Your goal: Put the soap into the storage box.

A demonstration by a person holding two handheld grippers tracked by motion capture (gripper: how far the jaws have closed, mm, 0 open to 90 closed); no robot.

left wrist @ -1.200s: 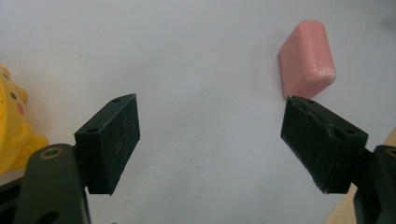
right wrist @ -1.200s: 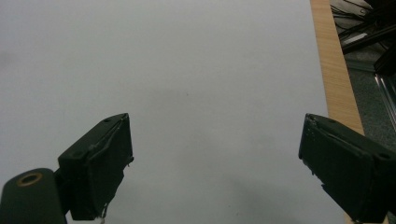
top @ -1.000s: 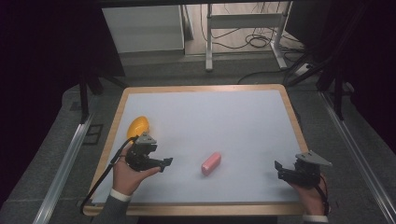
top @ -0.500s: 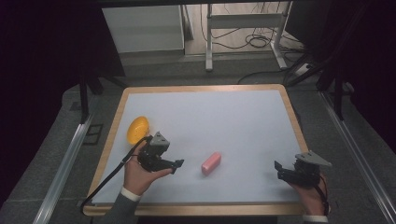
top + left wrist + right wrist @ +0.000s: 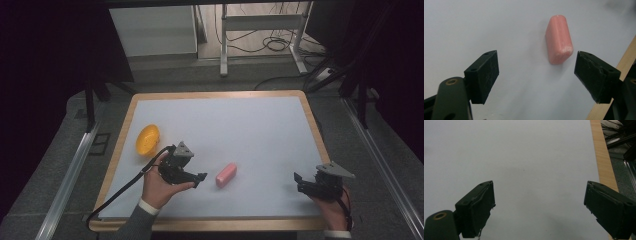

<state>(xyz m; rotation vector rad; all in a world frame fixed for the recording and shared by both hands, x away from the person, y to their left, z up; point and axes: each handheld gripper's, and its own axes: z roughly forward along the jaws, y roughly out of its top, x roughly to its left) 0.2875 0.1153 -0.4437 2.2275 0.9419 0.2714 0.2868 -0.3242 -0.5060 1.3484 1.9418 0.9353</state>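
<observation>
**My left gripper poised at a pink block**

A small pink rounded block (image 5: 226, 174), smooth like soap, lies flat on the white table surface (image 5: 235, 130), near the front edge and left of centre. My left gripper (image 5: 200, 178) sits just beside it, jaws spread wide and pointing at it, not touching. An orange shallow bowl (image 5: 147, 139) rests further left, near the wooden rim. My right gripper (image 5: 298, 181) hovers well apart at the right, jaws also wide, holding nothing.
</observation>
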